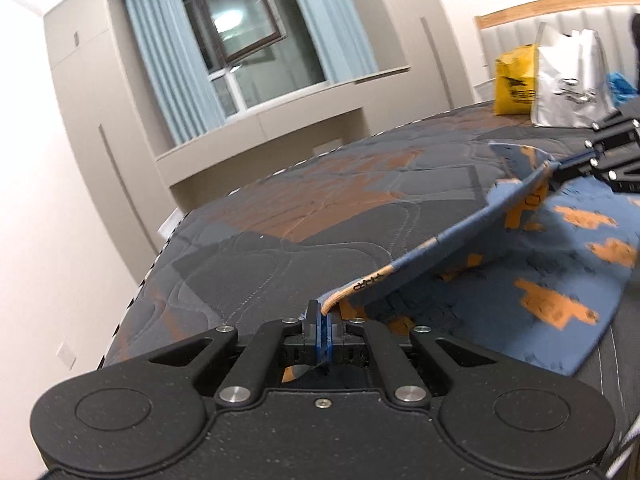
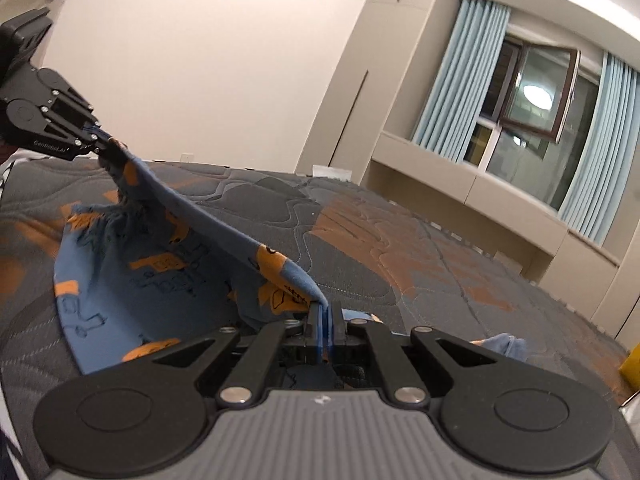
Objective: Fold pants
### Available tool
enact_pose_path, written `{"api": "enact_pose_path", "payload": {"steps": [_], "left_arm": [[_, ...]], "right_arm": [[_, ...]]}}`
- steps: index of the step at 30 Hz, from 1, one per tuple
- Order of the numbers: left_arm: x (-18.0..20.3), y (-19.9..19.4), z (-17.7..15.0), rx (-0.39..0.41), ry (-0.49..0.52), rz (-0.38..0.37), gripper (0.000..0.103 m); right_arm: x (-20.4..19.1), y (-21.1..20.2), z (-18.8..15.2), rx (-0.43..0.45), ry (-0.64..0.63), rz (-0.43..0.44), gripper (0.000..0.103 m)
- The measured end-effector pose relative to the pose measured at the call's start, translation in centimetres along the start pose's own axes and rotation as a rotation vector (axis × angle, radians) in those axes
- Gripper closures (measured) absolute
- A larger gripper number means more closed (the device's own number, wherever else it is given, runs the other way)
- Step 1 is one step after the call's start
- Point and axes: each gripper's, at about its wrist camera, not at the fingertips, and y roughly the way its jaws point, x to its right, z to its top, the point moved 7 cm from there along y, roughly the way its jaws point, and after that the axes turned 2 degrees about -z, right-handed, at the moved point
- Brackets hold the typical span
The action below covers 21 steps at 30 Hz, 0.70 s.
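Two grippers of mine pinch one edge of the pants above the bed.

My left gripper [image 1: 323, 317] has its fingers pressed together on an orange-trimmed corner of the blue pants [image 1: 560, 264]; my right gripper [image 2: 325, 312] nips the other end of that edge the same way. Between them the edge runs as a lifted, fairly taut band, while the rest of the orange-patterned cloth sags and lies on the grey-and-orange quilted mattress [image 1: 304, 208]. Near the padded headboard [image 1: 532, 32] stand a yellow bag [image 1: 514, 80] and a white bag [image 1: 568, 80], well apart from the pants.
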Motion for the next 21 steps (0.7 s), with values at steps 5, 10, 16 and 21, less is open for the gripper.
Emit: {"api": "enact_pose_path", "payload": {"steps": [5,10,16,21], "left_arm": [[1.9,-0.7,-4.1,0.009,0.048,-0.036,0.101],[3.3,-0.2,-7.0,-0.027,0.104,0.014,0.102],[3.0,-0.9,-7.0,-0.02,0.115,0.029,0.102],[3.2,0.3,-8.9,-0.084,0.078,-0.002,0.102]], "right_arm": [[-2.5,-1.6,-2.0,0.0,-0.047,-0.019,0.1],[-5.3,-1.4,-3.9,-0.004,-0.128,-0.037,0.101],[-6.9,-2.0,-3.5,0.02,-0.187,-0.051,0.101],[-9.5,-2.1,-4.8,-0.018,-0.268,-0.024,0.101]]}}
